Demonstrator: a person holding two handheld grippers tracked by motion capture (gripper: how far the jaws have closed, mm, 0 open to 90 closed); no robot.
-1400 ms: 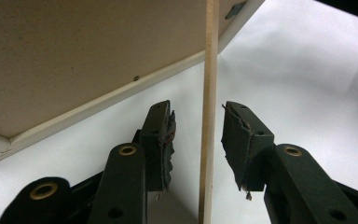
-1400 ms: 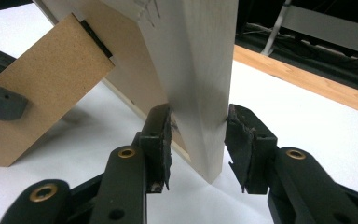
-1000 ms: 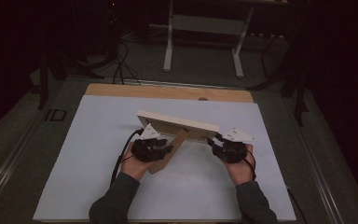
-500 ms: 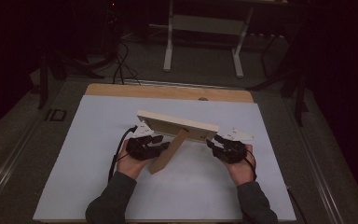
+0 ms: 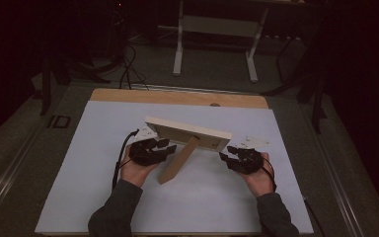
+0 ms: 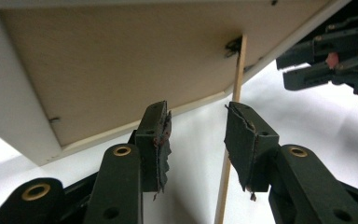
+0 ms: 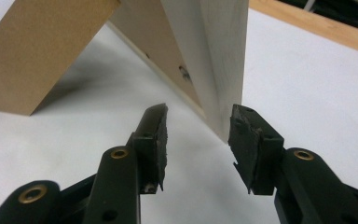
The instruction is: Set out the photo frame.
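A light wooden picture frame [image 5: 187,131] stands leaning on the white table sheet [image 5: 103,197], propped by its brown stand leg [image 5: 177,163]. My left gripper [image 5: 165,145] is behind the frame's left half. It is open under the frame's back board [image 6: 121,60], and the leg's thin edge [image 6: 237,70] runs past its right pad. My right gripper [image 5: 227,154] is at the frame's right end. Its jaws have just been opening, and the frame's pale corner [image 7: 223,56] stands between the pads [image 7: 198,109], untouched. The leg [image 7: 42,51] shows at its left.
The table's bare wooden strip [image 5: 177,97] runs along the far edge. Beyond it stand a white metal stand [image 5: 217,29] and floor cables [image 5: 128,69]. White sheet lies open in front of and beside the frame.
My left gripper has drawn slightly left, away from the stand leg. The frame and my right hand stay where they were.
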